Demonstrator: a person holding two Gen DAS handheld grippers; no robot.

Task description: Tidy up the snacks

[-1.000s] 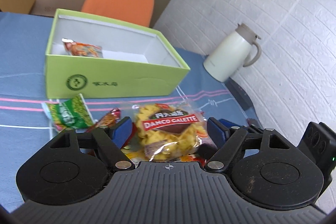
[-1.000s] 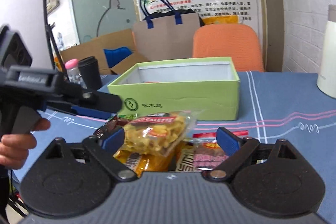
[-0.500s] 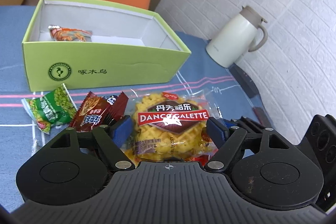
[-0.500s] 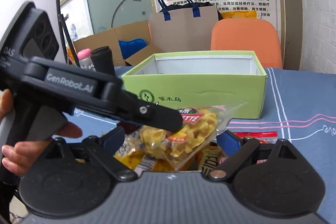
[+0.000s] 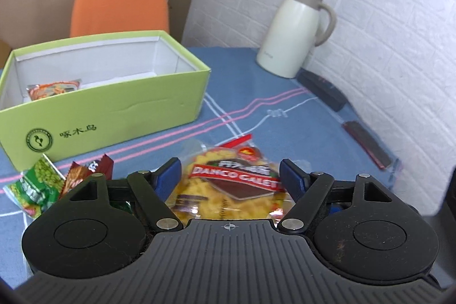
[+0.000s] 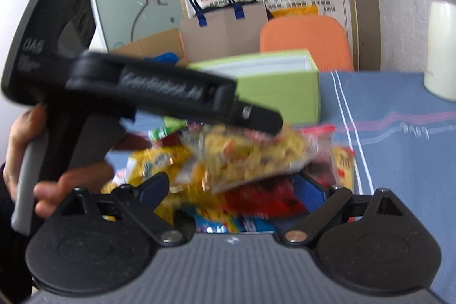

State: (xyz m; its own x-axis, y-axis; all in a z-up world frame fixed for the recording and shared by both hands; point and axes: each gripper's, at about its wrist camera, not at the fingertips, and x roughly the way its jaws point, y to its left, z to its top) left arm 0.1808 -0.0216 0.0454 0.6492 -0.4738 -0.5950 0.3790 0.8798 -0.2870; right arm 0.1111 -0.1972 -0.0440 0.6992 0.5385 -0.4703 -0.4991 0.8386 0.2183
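A clear Danco Galette waffle pack [image 5: 230, 187] sits between the blue pads of my left gripper [image 5: 230, 175], which is shut on it and holds it above the blue tablecloth. In the right wrist view the left gripper [image 6: 256, 118] holds the pack [image 6: 256, 155] over a pile of snacks [image 6: 171, 161]. My right gripper [image 6: 232, 187] is open and empty above the pile. The green box [image 5: 102, 104] stands behind, with one orange snack pack [image 5: 54, 87] inside.
A green pea pack [image 5: 37, 187] and a brown snack pack [image 5: 85, 173] lie in front of the box. A white thermos jug [image 5: 296, 30] stands at the far right by the brick wall. Two dark flat objects [image 5: 364, 144] lie near the wall. An orange chair [image 5: 119, 7] is behind the table.
My left gripper has lifted the waffle pack off the pile and swung it right and up. The right gripper has stayed open over the pile.
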